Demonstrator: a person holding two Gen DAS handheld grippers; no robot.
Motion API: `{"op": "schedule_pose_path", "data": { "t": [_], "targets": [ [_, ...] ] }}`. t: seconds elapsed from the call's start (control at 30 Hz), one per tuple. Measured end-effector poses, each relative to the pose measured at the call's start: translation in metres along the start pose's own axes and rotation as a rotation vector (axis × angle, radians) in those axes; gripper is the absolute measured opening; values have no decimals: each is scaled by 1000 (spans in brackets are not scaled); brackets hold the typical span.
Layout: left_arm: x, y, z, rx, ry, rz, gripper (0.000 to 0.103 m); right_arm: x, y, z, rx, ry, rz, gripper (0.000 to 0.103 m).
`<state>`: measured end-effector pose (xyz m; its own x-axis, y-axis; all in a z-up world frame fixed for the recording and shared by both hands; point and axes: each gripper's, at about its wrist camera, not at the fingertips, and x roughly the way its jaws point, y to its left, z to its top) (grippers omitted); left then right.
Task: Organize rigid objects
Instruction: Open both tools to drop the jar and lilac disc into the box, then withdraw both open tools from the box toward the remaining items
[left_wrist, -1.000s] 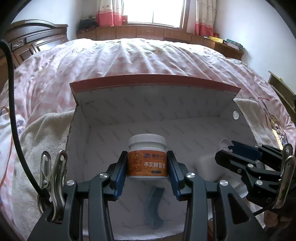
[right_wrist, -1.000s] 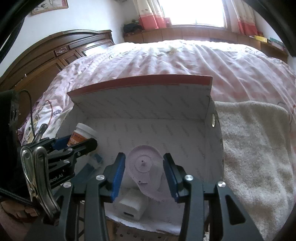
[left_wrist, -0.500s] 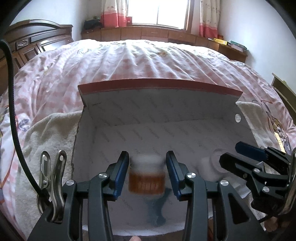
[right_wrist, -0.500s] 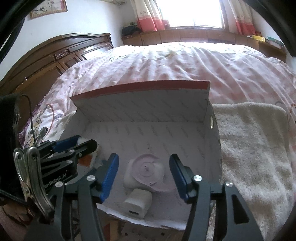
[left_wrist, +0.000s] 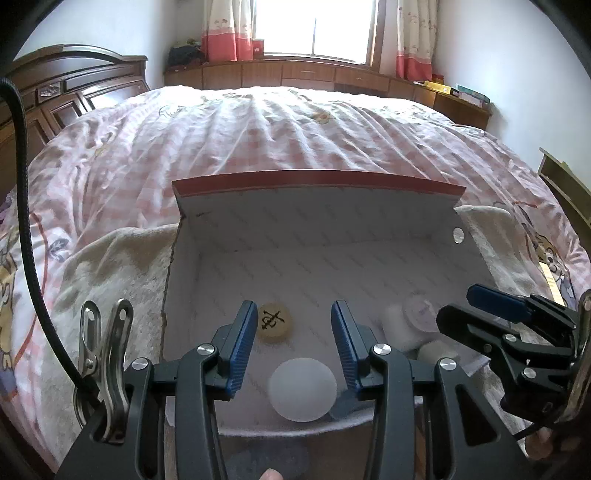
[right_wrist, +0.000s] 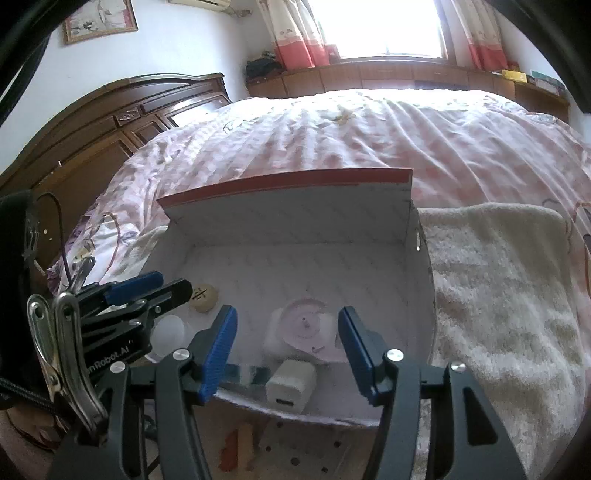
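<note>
A white cardboard box with a red rim lies open on the bed. My left gripper hovers open over its near left part. Below its fingers stands a white-lidded jar, seen from above and free of the pads. Beyond the jar lies a round wooden chess piece. My right gripper is open above a white and pink round tape dispenser, without touching it. A white charger plug sits just in front of the dispenser.
A blue flat piece lies on the box floor by the near wall. A cream towel spreads under and right of the box on the pink checked bedspread. A dark wooden headboard stands on the left.
My left gripper let go of the orange-labelled jar, which dropped to the box floor, and the gripper drew up and back. My right gripper opened off the pink dispenser and backed away.
</note>
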<state>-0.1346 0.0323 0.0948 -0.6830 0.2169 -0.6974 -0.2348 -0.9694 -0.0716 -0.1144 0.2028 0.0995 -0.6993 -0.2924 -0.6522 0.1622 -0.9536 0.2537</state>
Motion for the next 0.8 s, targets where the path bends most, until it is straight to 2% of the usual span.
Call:
{"op": "schedule_pose_path", "data": {
  "t": [0.8],
  "targets": [
    [-45, -6, -43, -27, 18, -21, 42, -36, 13, -42, 44, 18, 40, 60]
  ]
}}
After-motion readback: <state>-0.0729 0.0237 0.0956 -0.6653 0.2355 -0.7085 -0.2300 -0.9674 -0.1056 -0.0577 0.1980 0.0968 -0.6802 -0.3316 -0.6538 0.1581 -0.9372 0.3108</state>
